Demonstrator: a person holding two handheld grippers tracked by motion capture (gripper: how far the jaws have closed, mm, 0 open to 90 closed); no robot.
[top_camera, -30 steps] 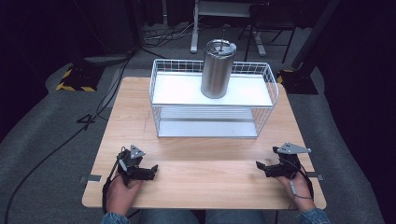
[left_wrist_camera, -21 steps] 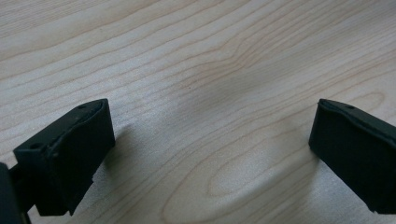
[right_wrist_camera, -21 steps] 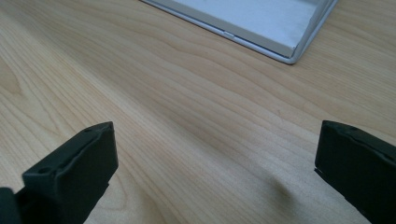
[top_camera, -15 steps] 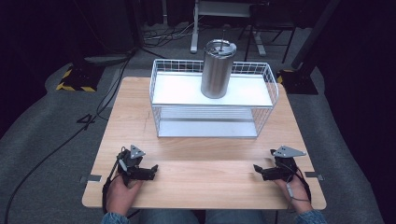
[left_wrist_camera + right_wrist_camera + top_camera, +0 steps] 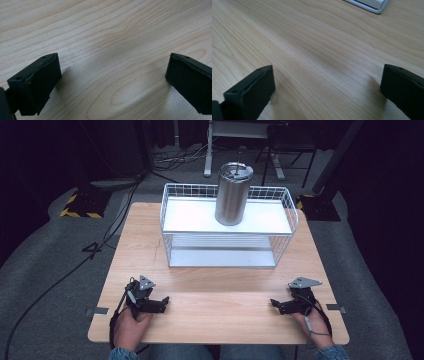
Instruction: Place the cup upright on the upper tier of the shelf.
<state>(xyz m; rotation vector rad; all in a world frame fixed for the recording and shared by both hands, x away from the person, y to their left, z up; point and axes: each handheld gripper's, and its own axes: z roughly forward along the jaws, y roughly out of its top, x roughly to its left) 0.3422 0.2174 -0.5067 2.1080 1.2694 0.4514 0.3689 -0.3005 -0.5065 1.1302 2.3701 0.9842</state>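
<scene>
A tall steel tumbler (image 5: 233, 194) with a lid stands upright on the top shelf of a white wire rack (image 5: 227, 262) at the back of the wooden table (image 5: 220, 320). My left gripper (image 5: 163, 304) rests on the table near the front left, jaws pointing right. In the left gripper view the left gripper (image 5: 113, 65) is open, with bare wood between its jaws. My right gripper (image 5: 276, 306) rests near the front right, jaws pointing left. In the right gripper view the right gripper (image 5: 327, 75) is open over bare wood. Both are well in front of the rack.
The rack's white base edge (image 5: 374, 5) shows at the top of the right gripper view. Cables (image 5: 65, 280) trail over the grey floor left of the table. Dark stands and a desk frame (image 5: 240, 140) are behind it.
The right gripper has slid a little to the left along the table front. The left gripper and the tumbler have stayed put.
</scene>
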